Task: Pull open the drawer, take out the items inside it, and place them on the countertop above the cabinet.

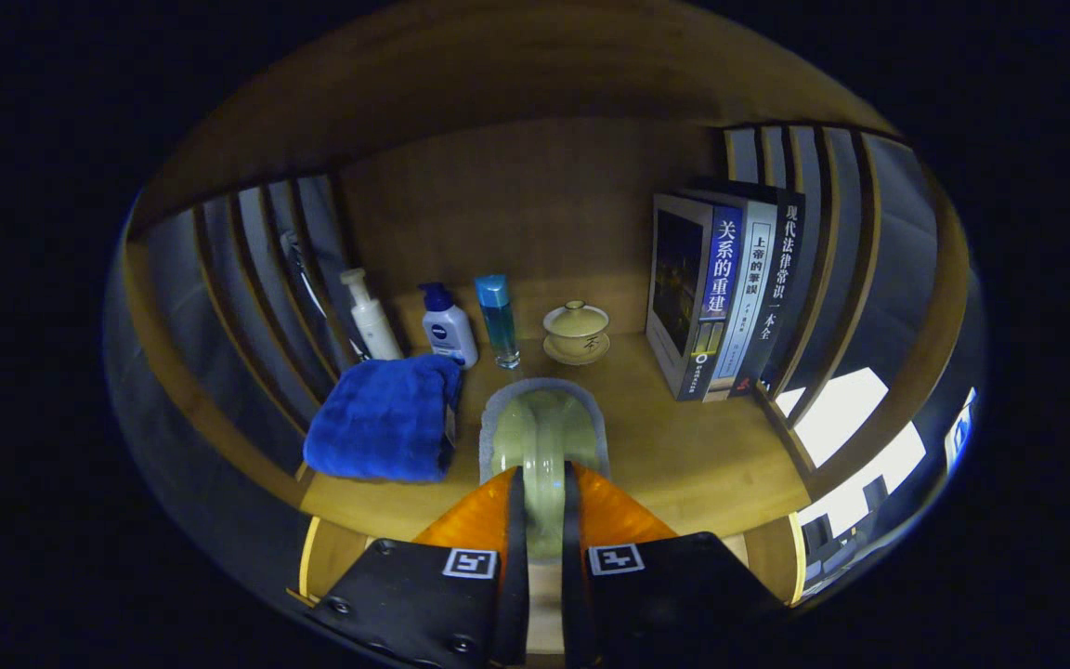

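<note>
**Placing a Held Dish on the Counter**

The fingers sit nearest the camera, closed on the rim of a pale green glazed dish. Both fingers press on the near edge of the dish, one on each side of a narrow raised part. The dish extends forward from the fingertips, over the wooden counter.

**Position of the held item.** The dish is just ahead of the fingers, between a folded blue towel on the left and a row of upright books well apart on the right. Whether its base touches the counter cannot be told. Beyond it stand a lidded teacup on a saucer, a tall blue bottle, a white bottle with a dark blue pump and a white pump bottle.

**Handling.** The dish appears to be ceramic: stiff, smooth, probably slippery and fragile. A rim grip carries the weight ahead of the fingertips, so it may tilt. Lower it gently and release only when the base is fully supported.

**Orientation.** The long axis of the dish runs along the fingers, pointing away toward the teacup. The open side appears to face upward.
</note>
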A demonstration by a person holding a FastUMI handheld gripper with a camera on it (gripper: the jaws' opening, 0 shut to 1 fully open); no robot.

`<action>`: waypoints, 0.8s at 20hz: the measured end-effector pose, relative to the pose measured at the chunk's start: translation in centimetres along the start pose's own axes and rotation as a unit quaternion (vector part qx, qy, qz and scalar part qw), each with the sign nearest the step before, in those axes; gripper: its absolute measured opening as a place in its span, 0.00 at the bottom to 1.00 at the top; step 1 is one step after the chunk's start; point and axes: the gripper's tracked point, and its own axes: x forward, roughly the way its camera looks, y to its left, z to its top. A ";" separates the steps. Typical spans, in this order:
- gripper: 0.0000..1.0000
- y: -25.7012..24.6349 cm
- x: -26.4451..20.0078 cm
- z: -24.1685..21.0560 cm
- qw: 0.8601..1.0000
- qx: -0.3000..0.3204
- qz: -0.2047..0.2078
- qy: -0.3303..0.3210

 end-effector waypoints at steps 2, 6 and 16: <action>0.23 -0.7 1.7 -0.4 1.000 0.002 -0.013 0.013; 0.23 -1.0 4.6 -1.7 0.998 -0.001 -0.022 0.052; 0.25 -1.2 8.8 -3.0 0.997 0.000 -0.031 0.072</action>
